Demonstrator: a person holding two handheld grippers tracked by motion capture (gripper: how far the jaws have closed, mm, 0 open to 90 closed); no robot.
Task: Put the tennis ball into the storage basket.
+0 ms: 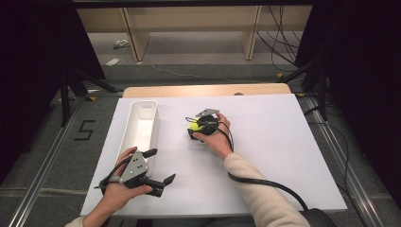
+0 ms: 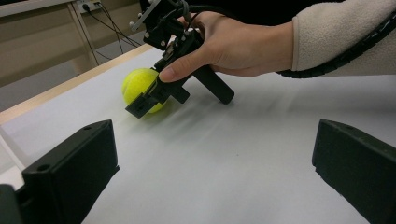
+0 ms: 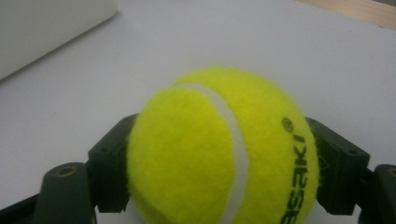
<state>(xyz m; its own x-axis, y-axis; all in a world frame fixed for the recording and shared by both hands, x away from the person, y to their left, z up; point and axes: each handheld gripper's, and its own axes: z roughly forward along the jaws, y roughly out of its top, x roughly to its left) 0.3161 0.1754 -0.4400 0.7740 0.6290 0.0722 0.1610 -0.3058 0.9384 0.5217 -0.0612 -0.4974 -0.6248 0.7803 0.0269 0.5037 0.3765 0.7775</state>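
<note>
Right gripper (image 1: 193, 132) clamped on the tennis ball (image 3: 219, 149) — jaws pressed on both its sides. Ball sits low over the white table (image 1: 265, 142), just right of the long white bin (image 1: 140, 126), near but apart. Left gripper (image 1: 158, 166) spread wide, holding nothing, near the bin's front end. Progress guess: grasp done, ball probably headed for the bin — lift, carry over and drop all left. Bin looks empty.

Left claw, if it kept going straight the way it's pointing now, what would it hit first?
Probably the tennis ball held in the right claw, or that claw itself. The left claw is open, with bare white table before it; exact depth is unclear.
</note>
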